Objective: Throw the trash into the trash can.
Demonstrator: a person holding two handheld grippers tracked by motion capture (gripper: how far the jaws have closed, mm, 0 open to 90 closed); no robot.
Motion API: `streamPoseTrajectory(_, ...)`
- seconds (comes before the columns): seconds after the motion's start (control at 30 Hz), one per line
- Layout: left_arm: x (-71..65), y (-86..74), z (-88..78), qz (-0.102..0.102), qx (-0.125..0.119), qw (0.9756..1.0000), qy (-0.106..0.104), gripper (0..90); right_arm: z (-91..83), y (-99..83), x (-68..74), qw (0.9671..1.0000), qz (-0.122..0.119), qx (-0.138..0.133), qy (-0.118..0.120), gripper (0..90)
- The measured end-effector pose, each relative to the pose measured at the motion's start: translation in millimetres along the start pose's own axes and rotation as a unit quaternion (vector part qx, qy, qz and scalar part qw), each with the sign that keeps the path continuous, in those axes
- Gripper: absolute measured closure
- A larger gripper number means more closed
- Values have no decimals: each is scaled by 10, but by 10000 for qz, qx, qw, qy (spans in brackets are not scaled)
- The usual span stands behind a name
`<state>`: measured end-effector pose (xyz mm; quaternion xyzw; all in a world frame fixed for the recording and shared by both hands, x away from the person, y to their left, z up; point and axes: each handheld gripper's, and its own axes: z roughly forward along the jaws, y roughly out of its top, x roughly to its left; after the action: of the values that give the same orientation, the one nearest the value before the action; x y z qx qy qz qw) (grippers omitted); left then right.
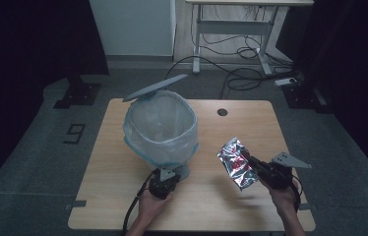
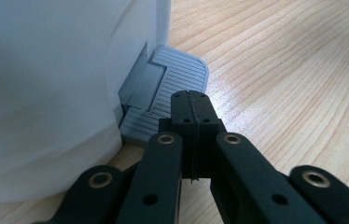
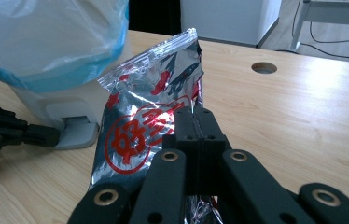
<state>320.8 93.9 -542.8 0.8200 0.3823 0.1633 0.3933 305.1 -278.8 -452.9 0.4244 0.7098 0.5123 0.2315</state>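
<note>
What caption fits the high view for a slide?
Left gripper presses the pedal of the lidded bin, lid up; right gripper holds a foil packet beside it.

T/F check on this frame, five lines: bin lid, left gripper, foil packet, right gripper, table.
1. The bin has its lid up. True.
2. The left gripper holds the packet. False: its shut jaws rest on the bin's pedal and hold nothing.
3. The foil packet lies flat on the table. False: it is held up off the table, right of the bin.
4. The right gripper is shut on the packet. True.
5. The bin has no liner. False: a clear bag with a blue edge lines it.
</note>
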Motion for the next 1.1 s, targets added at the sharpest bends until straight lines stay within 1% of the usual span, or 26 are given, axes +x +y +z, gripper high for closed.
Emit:
streamPoseTrajectory(0.07,0,0,-1,3,4,10000,0,900,-6,27,16,10000,-24,-28,5,896)
streamPoseTrajectory(0.13,1,-1,0,3,-1,10000,-3,900,-8,44,28,10000,4,-67,35,896)
streamPoseTrajectory(0.3,3,-2,0,9,-6,10000,-11,900,28,55,52,10000,-1,-37,82,897)
streamPoseTrajectory(0.37,4,-2,0,17,-5,10000,-16,900,28,83,57,9999,-25,-60,79,897)
streamPoseTrajectory(0.4,4,-2,1,0,-17,10000,-23,900,15,130,61,9999,-54,-88,75,896)
streamPoseTrajectory(0.43,4,-2,1,0,-17,10000,-23,900,15,130,61,9999,-54,-88,75,896)
streamPoseTrajectory(0.47,2,-2,1,-5,-18,10000,-20,900,-5,186,61,9998,-70,-133,102,897)
streamPoseTrajectory(0.5,2,-2,1,-5,-18,10000,-20,900,-5,186,61,9998,-70,-133,102,897)
streamPoseTrajectory(0.53,0,-2,1,-2,-18,10000,-13,900,-19,234,65,9997,-80,-178,129,897)
streamPoseTrajectory(0.73,0,-3,1,-8,-17,10000,-13,900,-28,310,92,9996,-133,-226,133,897)
streamPoseTrajectory(1.1,1,-3,1,-1,-19,10000,-18,900,-75,444,101,9992,-107,-346,159,897)
